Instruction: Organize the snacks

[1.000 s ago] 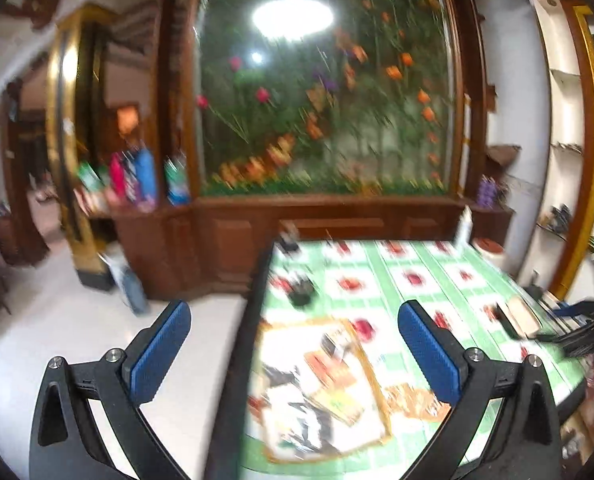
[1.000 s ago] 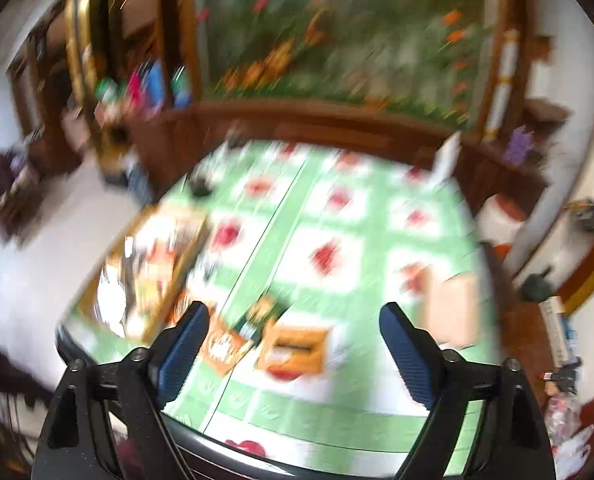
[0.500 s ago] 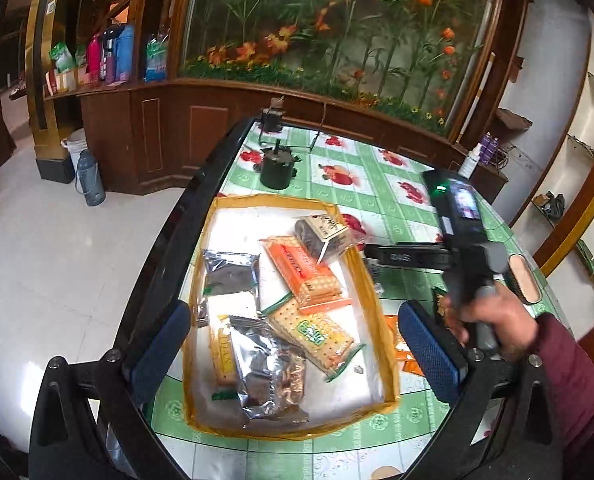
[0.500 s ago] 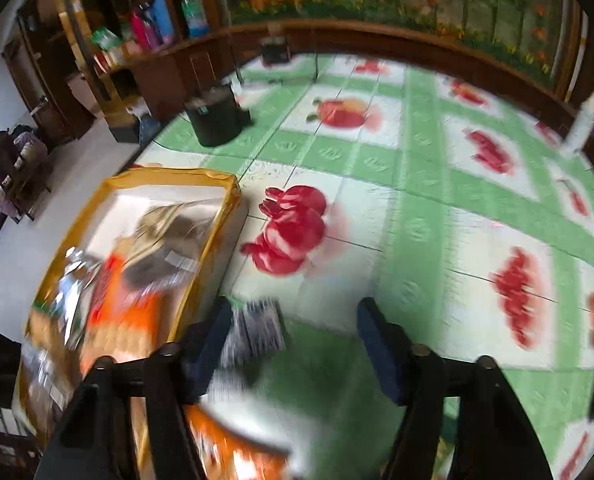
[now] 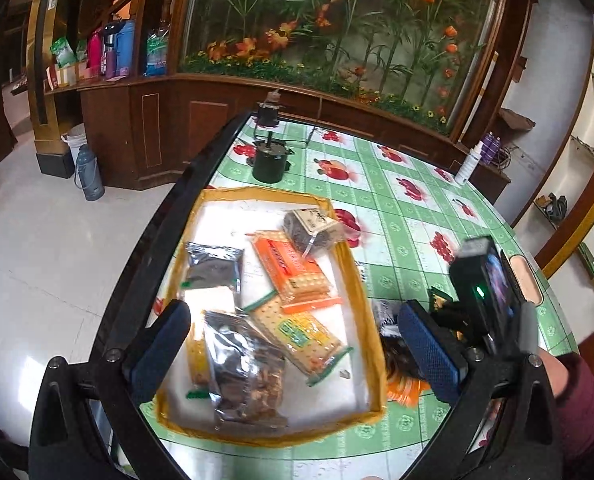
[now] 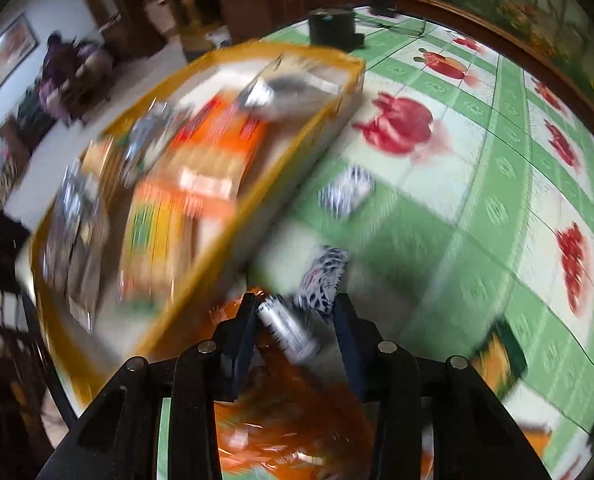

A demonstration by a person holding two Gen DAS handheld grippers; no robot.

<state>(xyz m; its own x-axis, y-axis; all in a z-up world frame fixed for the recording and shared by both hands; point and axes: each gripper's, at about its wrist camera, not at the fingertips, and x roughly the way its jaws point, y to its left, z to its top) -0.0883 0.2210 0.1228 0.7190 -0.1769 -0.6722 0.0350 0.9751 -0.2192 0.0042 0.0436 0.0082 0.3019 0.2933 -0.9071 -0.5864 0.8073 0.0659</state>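
Right gripper [image 6: 295, 316]: my jaws, just narrowing, are partly closed around a silver-ended packet [image 6: 287, 330] at lower centre, over an orange wrapper [image 6: 289, 412]; whether the pads press it I cannot tell. Left gripper [image 5: 293, 344]: wide open, empty, above the yellow-rimmed snack tray [image 5: 363, 276] at centre frame.

Green tablecloth [image 6: 497, 208] right of the tray [image 5: 371, 312] largely open — small wrapped snacks [image 6: 347, 192] scattered near its wall, tray interior crowded

We can't read a word here: the print on the cracker packets [image 5: 293, 268] is too small and blurred.
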